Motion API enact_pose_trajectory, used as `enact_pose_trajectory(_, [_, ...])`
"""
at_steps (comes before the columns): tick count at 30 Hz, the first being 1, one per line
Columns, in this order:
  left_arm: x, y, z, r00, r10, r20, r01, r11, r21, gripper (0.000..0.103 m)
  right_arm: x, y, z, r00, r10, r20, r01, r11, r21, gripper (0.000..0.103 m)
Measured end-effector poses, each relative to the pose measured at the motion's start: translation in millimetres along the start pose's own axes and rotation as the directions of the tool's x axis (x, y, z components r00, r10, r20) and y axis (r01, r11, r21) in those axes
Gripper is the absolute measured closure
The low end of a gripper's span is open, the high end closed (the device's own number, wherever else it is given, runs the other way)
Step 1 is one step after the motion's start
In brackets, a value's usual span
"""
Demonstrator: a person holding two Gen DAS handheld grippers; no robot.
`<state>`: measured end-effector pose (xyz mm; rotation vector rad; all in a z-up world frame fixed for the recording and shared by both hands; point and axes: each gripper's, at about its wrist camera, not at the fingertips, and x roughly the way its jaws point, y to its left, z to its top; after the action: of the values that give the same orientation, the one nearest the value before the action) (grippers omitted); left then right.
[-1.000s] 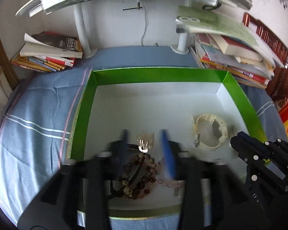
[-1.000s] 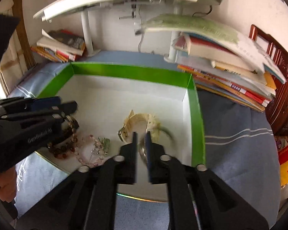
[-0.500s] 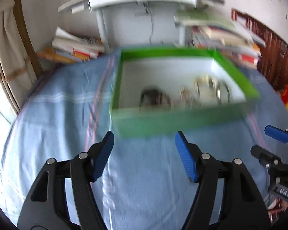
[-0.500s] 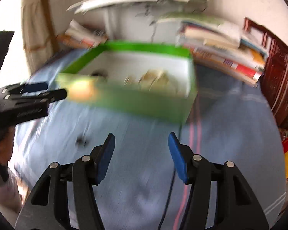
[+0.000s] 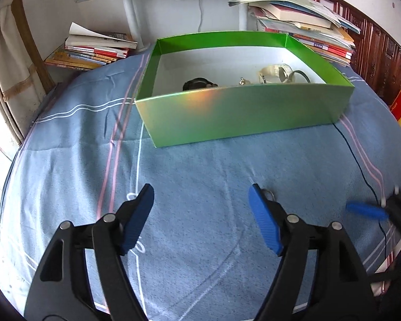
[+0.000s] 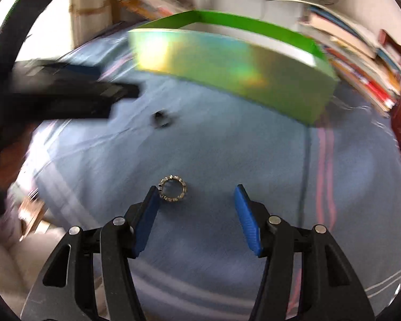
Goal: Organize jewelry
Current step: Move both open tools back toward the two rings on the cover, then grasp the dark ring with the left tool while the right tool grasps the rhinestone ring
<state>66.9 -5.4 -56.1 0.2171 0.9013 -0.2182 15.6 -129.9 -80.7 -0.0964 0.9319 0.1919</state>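
1. the green box [image 5: 243,112] sits on the blue striped cloth [image 5: 200,174]; inside it lie a dark beaded bracelet [image 5: 199,83], a pale bracelet [image 5: 274,72] and a small piece too small to identify, all near the front wall.
2. a small studded ring [image 6: 172,192] lies on the cloth outside the box, just beside the left fingertip of the right hand-held gripper [image 6: 195,200].
3. the right hand-held gripper's blue pads are spread wide, holding nothing.
4. the left hand-held gripper [image 5: 201,196] is likewise spread wide and empty above the cloth.
5. stacks of books [image 5: 307,26] flank the box behind.
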Motion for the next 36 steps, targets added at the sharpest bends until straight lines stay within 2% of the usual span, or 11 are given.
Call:
enact_pose_trajectory(4, [6.5,-6.9,-4.7,1.000,-0.001,-0.021,0.002,1.000,0.014,0.029,15.0,-33.6,15.8,0.994,-0.101,0.030,0.095,0.982,0.164,0.046])
enact_pose_trajectory(6, [10.2,-9.5,-7.9,0.999,0.000,-0.033,0.001,1.000,0.021,0.029,12.7,-41.2,15.3,0.995,-0.093,0.027,0.086,0.977,0.196,0.046])
enact_pose_trajectory(14, [10.5,-20.3,-14.4,0.999,-0.028,-0.034,0.029,0.999,0.044,0.029,-11.7,-29.0,5.6,0.995,-0.073,0.062,0.063,0.987,0.146,0.046])
enact_pose_trajectory(19, [10.6,-32.7,-15.2,0.997,-0.066,-0.035,0.069,0.995,0.074,0.029,-9.6,-29.2,7.4,0.997,-0.062,0.046,0.054,0.987,0.150,0.046])
enact_pose_trajectory(24, [22.3,-33.4,-12.8,0.997,-0.056,-0.047,0.059,0.996,0.064,0.027,-5.4,-29.6,6.6,0.998,-0.058,0.031,0.052,0.987,0.151,0.046])
enact_pose_trajectory(26, [24.3,-30.4,-10.5,0.998,-0.034,-0.049,0.036,0.998,0.049,0.027,-4.6,-31.1,5.9,0.998,-0.059,0.029,0.054,0.986,0.155,0.046])
enact_pose_trajectory(30, [22.9,-25.8,-11.0,0.998,0.054,-0.039,-0.053,0.998,0.015,0.027,-4.9,-31.6,4.5,0.997,-0.071,0.027,0.066,0.986,0.153,0.046])
enact_pose_trajectory(36, [21.0,-20.5,-14.0,0.992,0.122,-0.017,-0.123,0.992,-0.030,0.027,-2.3,-37.0,6.5,0.992,-0.127,0.006,0.125,0.981,0.148,0.046])
